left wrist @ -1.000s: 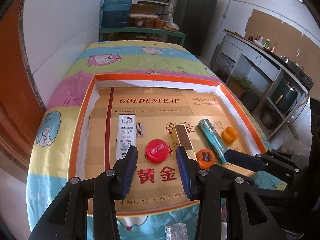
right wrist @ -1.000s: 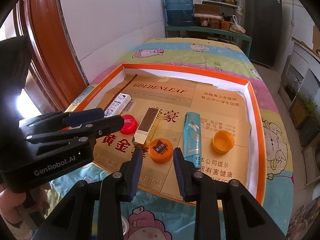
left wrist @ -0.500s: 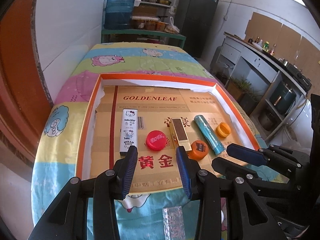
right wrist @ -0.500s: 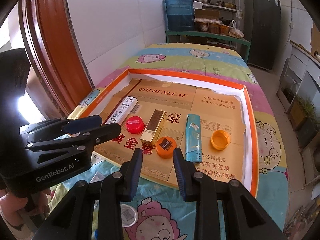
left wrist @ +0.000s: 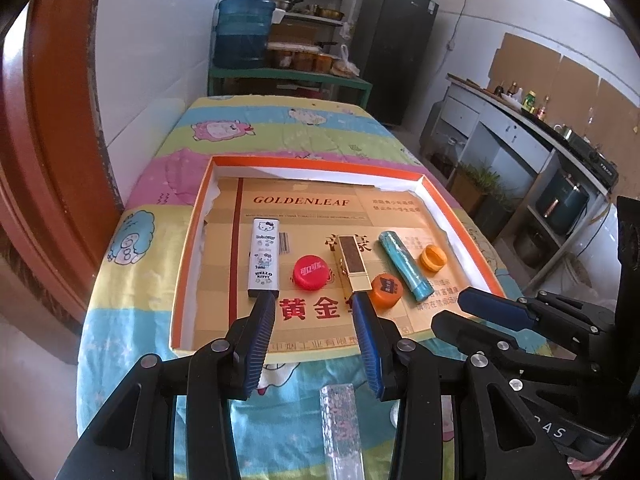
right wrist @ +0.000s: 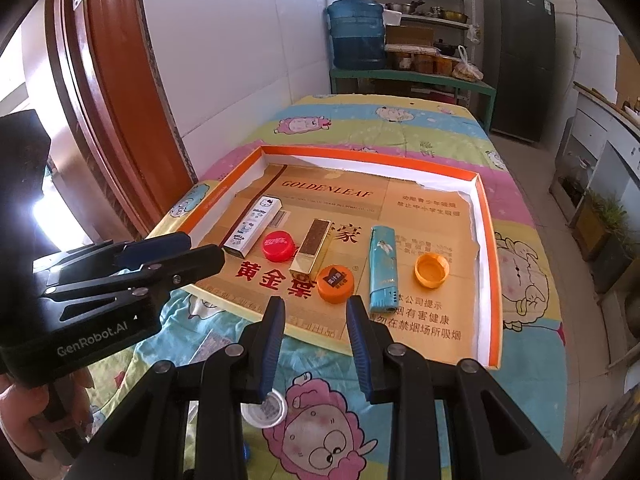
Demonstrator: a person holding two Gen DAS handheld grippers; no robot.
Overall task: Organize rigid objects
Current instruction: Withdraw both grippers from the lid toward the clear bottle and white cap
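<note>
Ahead of both my grippers lies the orange-rimmed tray (left wrist: 191, 240), its near edge just past my fingertips and its floor lined with flattened cardboard. My left gripper (left wrist: 313, 312) is spread wide with nothing between its fingers, and it hangs over the blanket-covered table (left wrist: 132, 320) at the tray's near rim. My right gripper (right wrist: 315, 309) is likewise parted and empty, to the right of the left one.

Just beyond my left gripper's left finger lies the white Hello Kitty case (left wrist: 264, 262), lengthwise away from me. Between the two left fingers sits the red bottle cap (left wrist: 311, 272). The gold case (left wrist: 353, 264) reaches almost to my left gripper's right finger, with the orange cap (left wrist: 386, 290) touching or just beside it. Farther right lie the teal lighter (right wrist: 383, 268) and an upturned yellow cap (right wrist: 431, 270), well apart from each other.

Open cardboard stretches behind the row to the far wall. Under my left gripper, on the blanket, lies a clear glittery bar (left wrist: 340, 424); under my right, a white lid (right wrist: 265, 410).
</note>
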